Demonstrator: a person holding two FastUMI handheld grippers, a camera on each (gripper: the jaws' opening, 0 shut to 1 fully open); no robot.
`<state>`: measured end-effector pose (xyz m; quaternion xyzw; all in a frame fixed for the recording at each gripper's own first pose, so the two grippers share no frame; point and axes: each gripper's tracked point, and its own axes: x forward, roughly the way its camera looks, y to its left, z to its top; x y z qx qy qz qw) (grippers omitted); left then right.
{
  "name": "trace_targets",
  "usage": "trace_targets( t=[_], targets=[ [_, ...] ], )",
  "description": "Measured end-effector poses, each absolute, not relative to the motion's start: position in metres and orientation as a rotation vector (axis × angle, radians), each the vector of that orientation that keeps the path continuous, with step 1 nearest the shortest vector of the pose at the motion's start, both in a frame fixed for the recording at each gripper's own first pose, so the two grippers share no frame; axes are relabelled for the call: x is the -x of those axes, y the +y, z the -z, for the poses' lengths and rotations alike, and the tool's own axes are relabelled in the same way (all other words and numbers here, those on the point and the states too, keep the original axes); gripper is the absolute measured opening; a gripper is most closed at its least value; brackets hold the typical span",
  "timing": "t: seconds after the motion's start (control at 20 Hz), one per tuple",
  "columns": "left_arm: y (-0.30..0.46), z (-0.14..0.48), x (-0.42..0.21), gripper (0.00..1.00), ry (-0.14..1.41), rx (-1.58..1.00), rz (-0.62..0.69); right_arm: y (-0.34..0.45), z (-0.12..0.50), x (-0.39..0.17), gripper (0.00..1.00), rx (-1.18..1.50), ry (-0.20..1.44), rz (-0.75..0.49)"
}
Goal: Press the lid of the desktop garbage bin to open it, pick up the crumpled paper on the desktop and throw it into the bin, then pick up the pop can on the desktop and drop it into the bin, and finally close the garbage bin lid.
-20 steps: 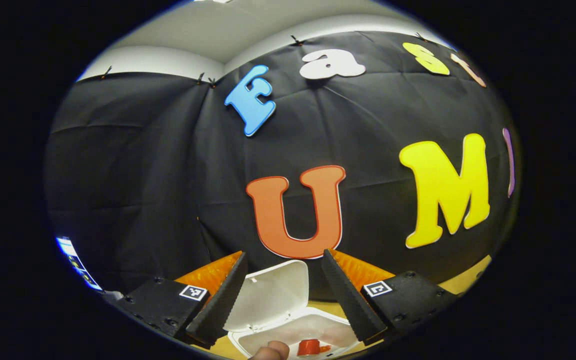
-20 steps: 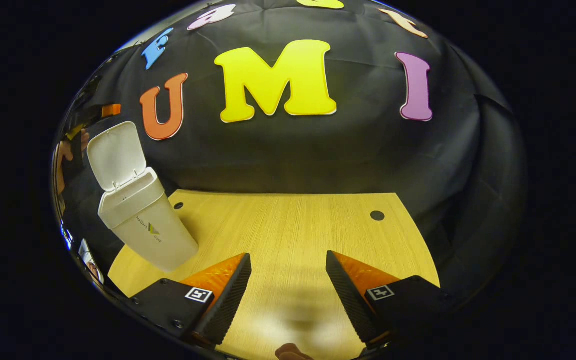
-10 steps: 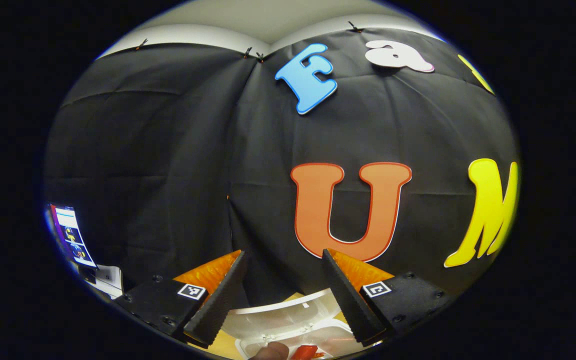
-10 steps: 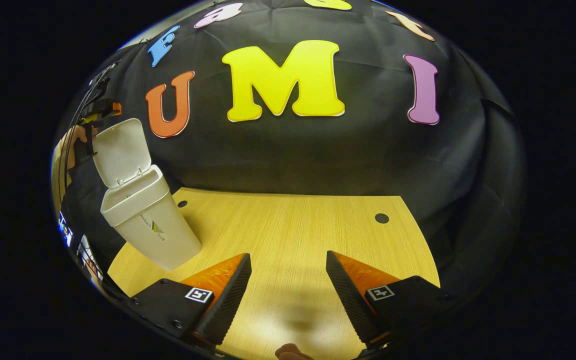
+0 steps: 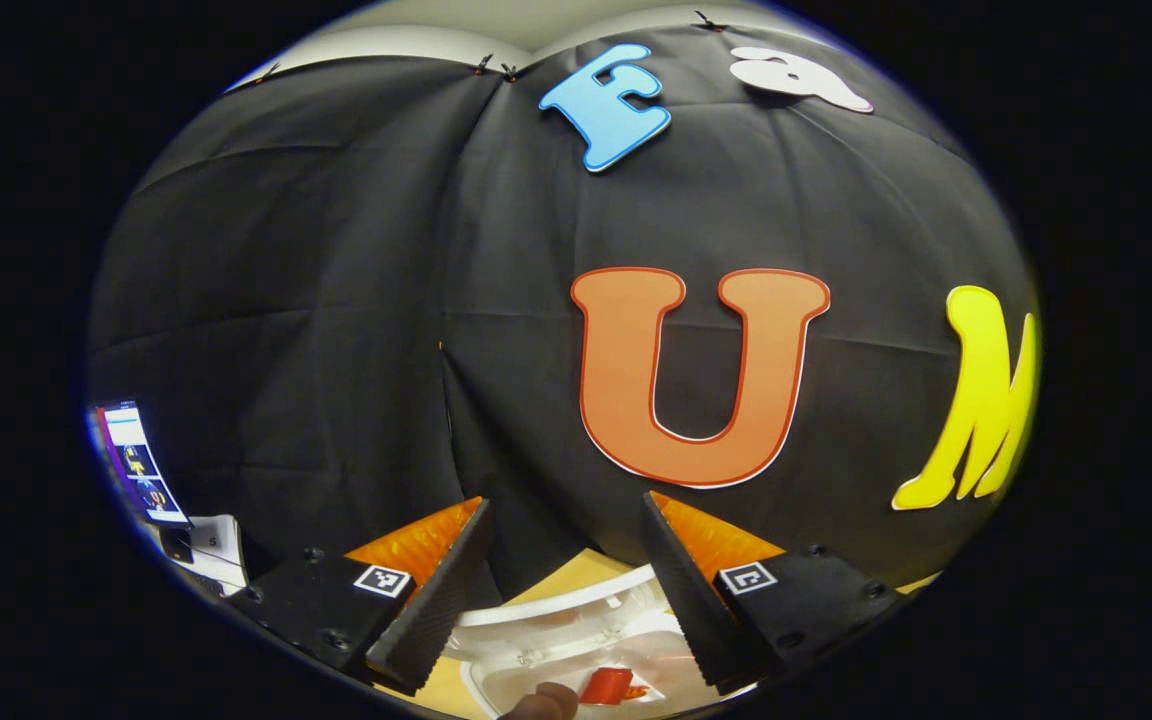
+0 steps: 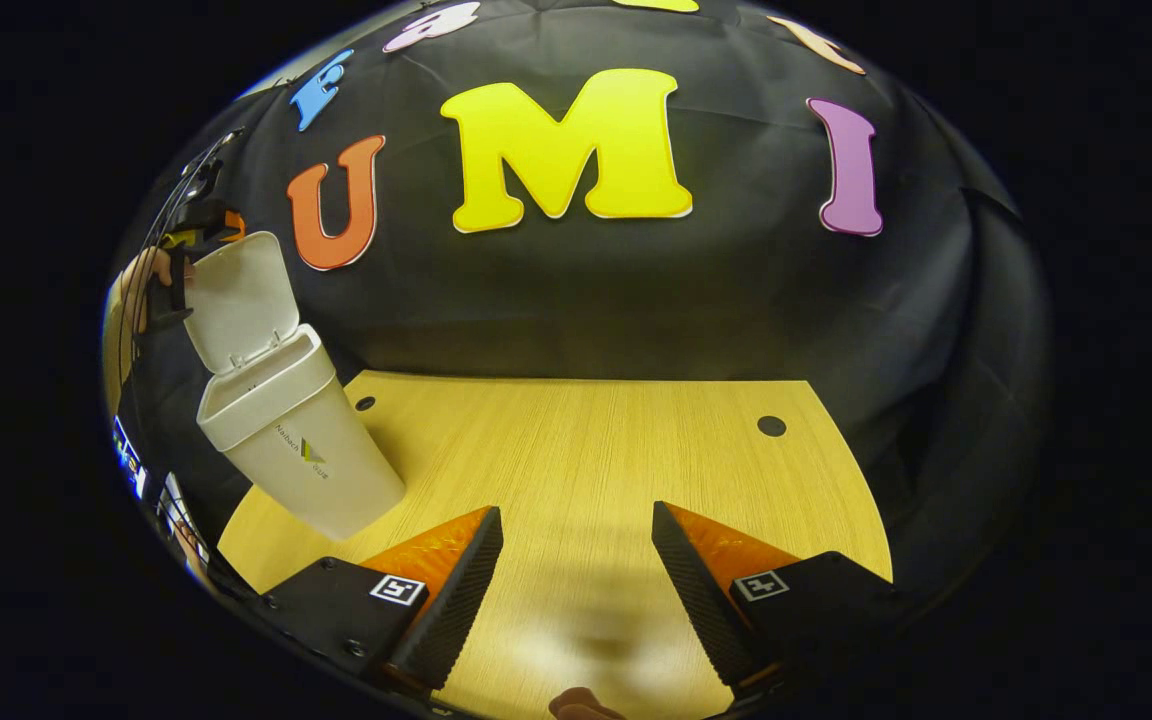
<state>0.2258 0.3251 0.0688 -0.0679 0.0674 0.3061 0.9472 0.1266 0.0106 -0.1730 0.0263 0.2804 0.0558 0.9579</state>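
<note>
Since the earlier frame, left gripper (image 5: 561, 590) has dropped nearer the garbage bin (image 6: 301, 450), jaws wide apart and empty above its raised lid (image 6: 236, 300). Inside the bin lies the red pop can (image 5: 606, 685). Right gripper (image 6: 576, 590), to the bin's right, hangs wide open and empty over the wooden desktop (image 6: 586, 450).

bright, even | sharp centre | fisheye-bent edges | soft shadow on table (image 6: 586, 450)

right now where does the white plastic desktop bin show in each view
Left gripper view: the white plastic desktop bin sits at the bottom centre, between the left gripper fingers, seen from above, with something red inside.
Right gripper view: it stands at the left on the wooden table, raised lid tilted.
Shared landmark: the bin's open lid.
</note>
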Motion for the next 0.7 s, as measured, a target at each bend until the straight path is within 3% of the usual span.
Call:
trace_targets(
  t=[0.7],
  targets=[
    [0.233, -0.004, -0.185, 0.97, 0.198, 0.219, -0.516, -0.005, 0.196, -0.097, 0.94, -0.052, 0.606, -0.143]
  ],
)
